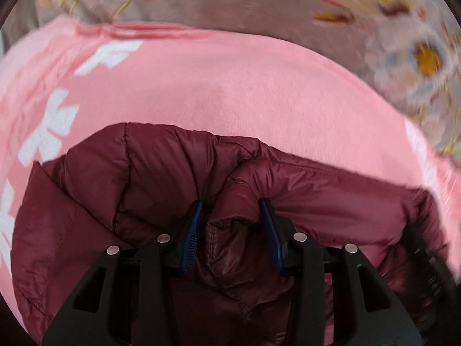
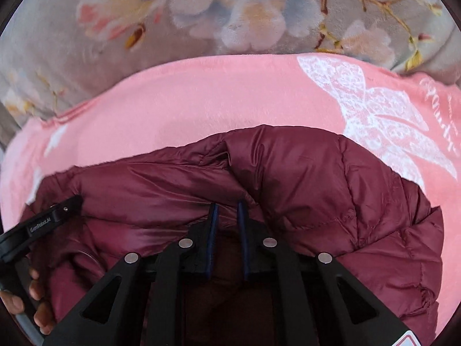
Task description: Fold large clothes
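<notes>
Both tongs, left point(image 1: 232, 210) half-wide and right point(image 2: 227, 210) narrow, pinch jacket point(image 2: 302, 178) edge; I keep them level over the blanket point(image 1: 259, 86).

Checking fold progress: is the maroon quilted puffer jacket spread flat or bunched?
Bunched: the maroon quilted puffer jacket humps in creased folds on the pink blanket.

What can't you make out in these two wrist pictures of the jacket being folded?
- Maroon jacket: its near part is hidden behind the left gripper in the left wrist view, and cut off by the bottom edge in both views.
- Flowered cover: smeared by motion blur in the left wrist view.
- Script on the pink blanket: cut off by the right edge in the right wrist view.
- Person's hand: only fingertips show at that view's left edge.
</notes>
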